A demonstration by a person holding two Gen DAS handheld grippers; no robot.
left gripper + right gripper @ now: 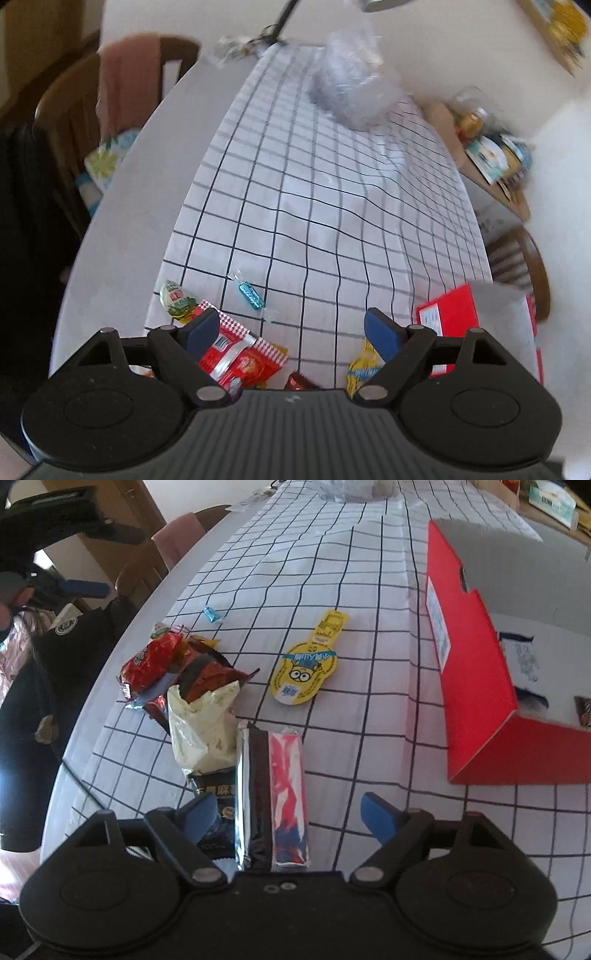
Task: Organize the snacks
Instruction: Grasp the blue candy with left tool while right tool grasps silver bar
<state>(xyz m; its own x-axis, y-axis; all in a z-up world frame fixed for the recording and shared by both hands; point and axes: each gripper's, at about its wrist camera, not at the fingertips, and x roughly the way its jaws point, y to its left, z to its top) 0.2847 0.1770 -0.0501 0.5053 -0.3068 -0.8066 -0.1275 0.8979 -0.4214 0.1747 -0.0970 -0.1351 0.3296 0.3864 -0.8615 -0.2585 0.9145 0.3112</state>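
Note:
In the left wrist view my left gripper (pixel 291 332) is open above the near end of the checked cloth (pixel 332 206). Nothing is between its fingers. Below it lie a red snack packet (pixel 240 358), a yellow packet (pixel 364 365), a blue candy (pixel 251 295) and a green-white sweet (pixel 177 302). In the right wrist view my right gripper (pixel 290 816) is open over a long silver, red and blue bar (pixel 273 794), which lies between the fingers untouched. A cream bag (pixel 203 723), a red packet (pixel 151 664) and a yellow cartoon packet (pixel 306 668) lie beyond. The open red box (pixel 472 664) stands to the right.
A crumpled clear plastic bag (pixel 351 81) sits at the cloth's far end. Wooden chairs (pixel 74 110) stand along the table's left edge and another (pixel 524 266) on the right. A person in dark clothes (pixel 22 664) is at the left. A cardboard tray of items (pixel 491 155) is at the far right.

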